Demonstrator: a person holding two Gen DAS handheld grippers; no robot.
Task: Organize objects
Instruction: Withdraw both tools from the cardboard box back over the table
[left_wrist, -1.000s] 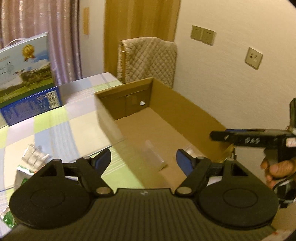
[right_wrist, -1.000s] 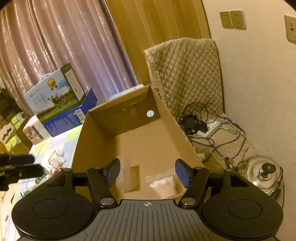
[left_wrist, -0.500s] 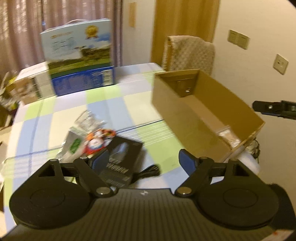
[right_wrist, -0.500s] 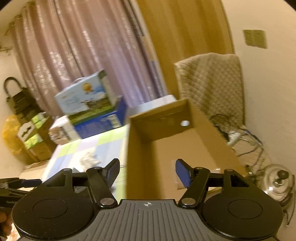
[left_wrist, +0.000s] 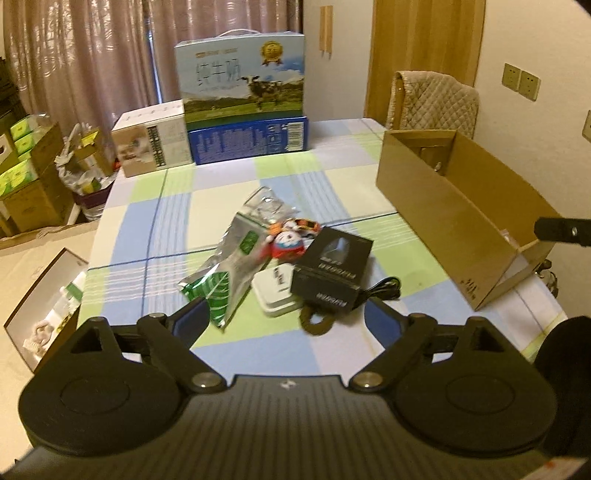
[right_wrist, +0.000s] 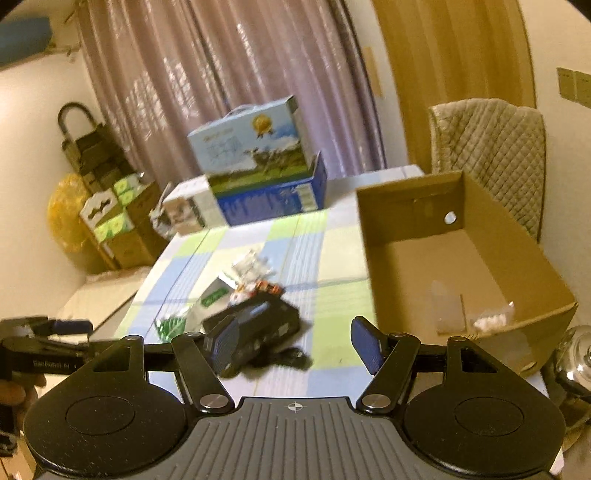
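A pile of loose items lies mid-table: a black product box (left_wrist: 332, 266) (right_wrist: 258, 325), a white case (left_wrist: 277, 291), a silver-green foil bag (left_wrist: 225, 273), a round red-white toy (left_wrist: 286, 243), a small toy car (left_wrist: 304, 225) and a black cable (left_wrist: 384, 290). My left gripper (left_wrist: 286, 325) hovers near the front of the pile, its jaws opening with nothing between them. An open cardboard box (left_wrist: 454, 218) (right_wrist: 461, 258) stands at the right, holding a clear tube (right_wrist: 439, 299) and a small bag (right_wrist: 491, 317). My right gripper (right_wrist: 295, 343) is open and empty beside that box.
A milk carton box (left_wrist: 243, 77) on a blue box (left_wrist: 247, 138) and a white box (left_wrist: 151, 142) stand at the table's far edge (left_wrist: 343, 123). A padded chair (left_wrist: 436, 99) sits behind the cardboard box. Stacked cartons (left_wrist: 26, 173) fill the left floor; a kettle (right_wrist: 576, 354) is at right.
Both grippers swung left, away from over the cardboard box toward the table's middle; the pile of items came into view. The left jaws have spread wider.
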